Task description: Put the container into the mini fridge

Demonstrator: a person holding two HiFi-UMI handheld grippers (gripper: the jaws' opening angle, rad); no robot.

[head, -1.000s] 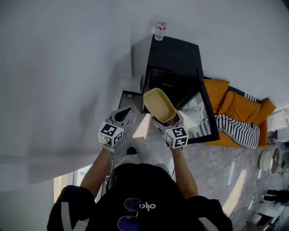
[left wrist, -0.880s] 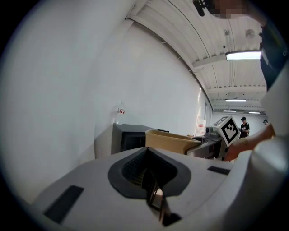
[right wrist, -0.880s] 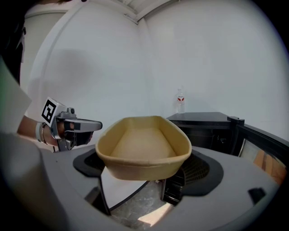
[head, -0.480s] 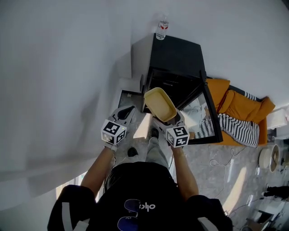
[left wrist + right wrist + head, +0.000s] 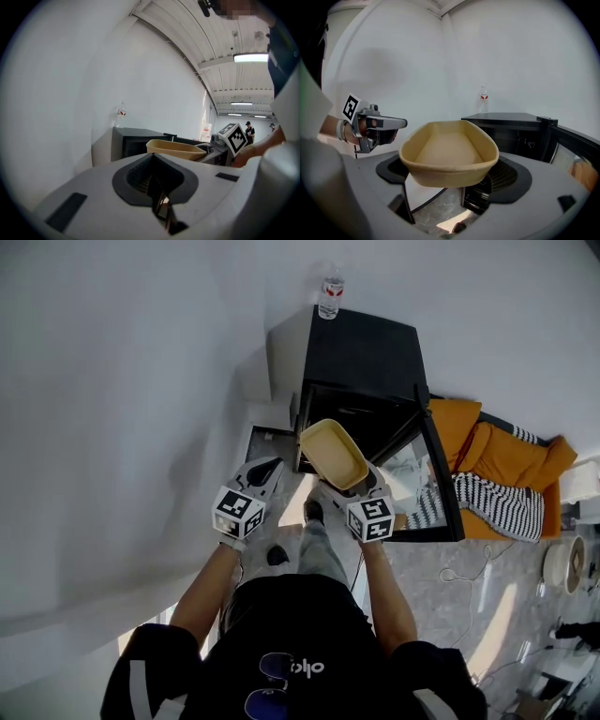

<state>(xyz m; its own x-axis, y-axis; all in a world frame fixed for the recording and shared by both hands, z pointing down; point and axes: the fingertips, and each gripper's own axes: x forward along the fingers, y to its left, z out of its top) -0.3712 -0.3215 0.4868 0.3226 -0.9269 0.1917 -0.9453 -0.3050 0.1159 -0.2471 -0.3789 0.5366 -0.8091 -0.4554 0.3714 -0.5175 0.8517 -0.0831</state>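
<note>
I count one tan container (image 5: 449,152), empty, held in front of the open mini fridge (image 5: 364,371) and not yet inside; one bottle (image 5: 330,296) stands on the fridge's top; the fridge's inside is too dark to read; my right gripper (image 5: 450,174), jaws spread wide, pinches the container's near end; my left gripper (image 5: 162,212) is pressed together on nothing, off to its side.

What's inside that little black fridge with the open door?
The mini fridge has its door open, but the inside is dark and nothing in it can be made out. From above, the tan container, held by the right gripper, covers the front of the opening.
</note>
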